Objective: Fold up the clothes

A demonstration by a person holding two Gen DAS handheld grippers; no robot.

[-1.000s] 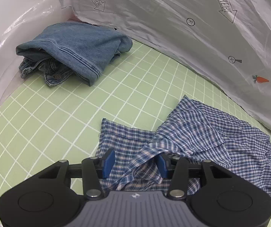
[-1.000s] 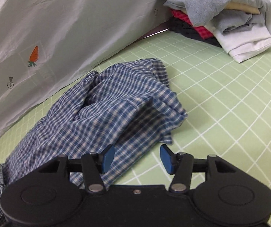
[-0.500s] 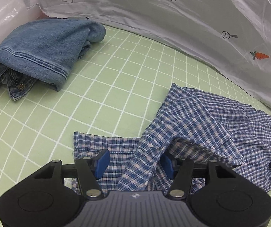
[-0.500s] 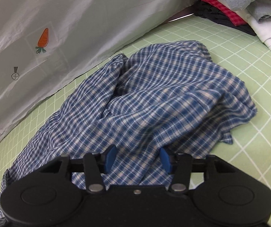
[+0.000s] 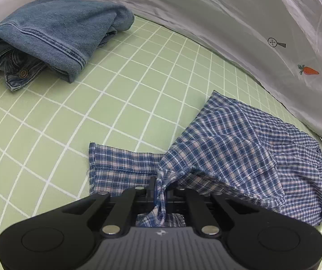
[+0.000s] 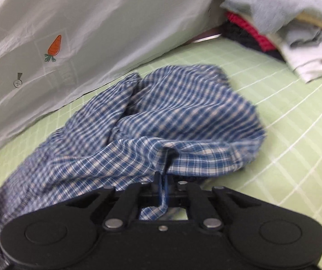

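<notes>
A blue and white checked shirt (image 5: 239,148) lies crumpled on the green grid mat (image 5: 106,112). My left gripper (image 5: 159,190) is shut on a bunched fold of the shirt near its left side, and the cloth runs down between the fingers. In the right wrist view the same checked shirt (image 6: 172,117) spreads ahead, and my right gripper (image 6: 163,185) is shut on its near edge, which is pulled up into a ridge. The fingertips of both grippers are mostly hidden by cloth.
Folded blue jeans (image 5: 48,33) lie at the far left of the mat. A pile of folded clothes (image 6: 280,20) in grey, red and white sits at the far right. A grey plastic sheet (image 6: 82,33) with a carrot print stands along the back edge.
Both grippers went from open over the shirt to shut on its fabric. Each moved forward and down onto the cloth, which now bunches up at the fingers.
</notes>
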